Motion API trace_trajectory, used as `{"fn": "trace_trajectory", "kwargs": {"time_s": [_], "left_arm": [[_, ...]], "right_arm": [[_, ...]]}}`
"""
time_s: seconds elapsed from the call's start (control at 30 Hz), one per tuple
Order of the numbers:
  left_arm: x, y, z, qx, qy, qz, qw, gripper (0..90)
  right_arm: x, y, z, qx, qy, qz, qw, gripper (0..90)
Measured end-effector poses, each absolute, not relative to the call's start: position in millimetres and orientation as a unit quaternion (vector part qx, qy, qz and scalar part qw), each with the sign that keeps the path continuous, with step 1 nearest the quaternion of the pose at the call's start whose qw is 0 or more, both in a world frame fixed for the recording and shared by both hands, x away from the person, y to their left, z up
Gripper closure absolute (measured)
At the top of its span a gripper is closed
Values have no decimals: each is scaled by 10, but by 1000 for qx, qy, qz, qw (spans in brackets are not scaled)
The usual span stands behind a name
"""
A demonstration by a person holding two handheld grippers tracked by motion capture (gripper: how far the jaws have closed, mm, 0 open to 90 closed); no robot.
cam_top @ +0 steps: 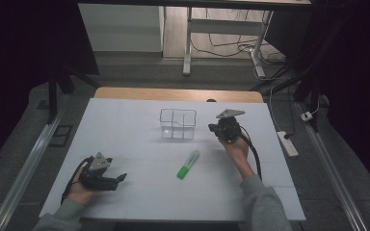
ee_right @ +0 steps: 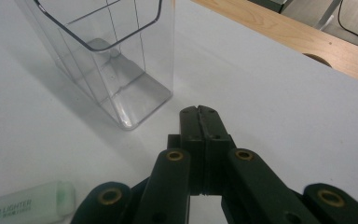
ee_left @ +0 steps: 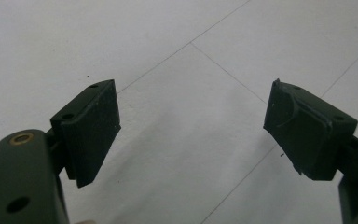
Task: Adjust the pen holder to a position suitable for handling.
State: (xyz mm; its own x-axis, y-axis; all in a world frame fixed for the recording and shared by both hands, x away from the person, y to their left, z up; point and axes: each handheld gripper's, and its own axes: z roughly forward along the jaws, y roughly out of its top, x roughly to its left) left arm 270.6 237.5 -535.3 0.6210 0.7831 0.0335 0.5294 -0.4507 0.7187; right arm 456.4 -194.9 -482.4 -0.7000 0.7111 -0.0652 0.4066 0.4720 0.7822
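The right gripper (ee_right: pixel 199 111), fingers pressed together and empty, hovered just beside the clear plastic divided box (cam_top: pixel 178 123) on the white tabletop (cam_top: pixel 125 130), the green highlighter pen (cam_top: pixel 188 164) lay flat nearby, and the left gripper (ee_left: pixel 193 126) rested well apart with fingers spread wide.

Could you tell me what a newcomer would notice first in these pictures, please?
Probably the green highlighter, lying alone near the middle of the white table, the one bright thing there. Just beyond it stands a clear plastic box with dividers, empty. The right gripper sits shut beside the box, while the left gripper rests open near the table's front left corner.
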Motion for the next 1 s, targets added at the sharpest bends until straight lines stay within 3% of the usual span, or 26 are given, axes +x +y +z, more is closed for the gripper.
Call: {"fn": "trace_trajectory", "kwargs": {"time_s": [0.13,0.37,0.5,1.0], "left_arm": [[2702,2383,-5350,830,395,184,348,176],[2717,2392,-5346,828,395,184,353,176],[2736,2389,-5348,828,394,183,354,177],[2713,2355,-5338,832,389,183,352,176]], "right_arm": [[4526,-2010,-4796,331,836,397,185,859],[4430,-2088,-4734,311,840,417,151,604],[4360,-2124,-4649,284,847,425,147,509],[4174,-1982,-4596,162,877,440,101,404]]}}
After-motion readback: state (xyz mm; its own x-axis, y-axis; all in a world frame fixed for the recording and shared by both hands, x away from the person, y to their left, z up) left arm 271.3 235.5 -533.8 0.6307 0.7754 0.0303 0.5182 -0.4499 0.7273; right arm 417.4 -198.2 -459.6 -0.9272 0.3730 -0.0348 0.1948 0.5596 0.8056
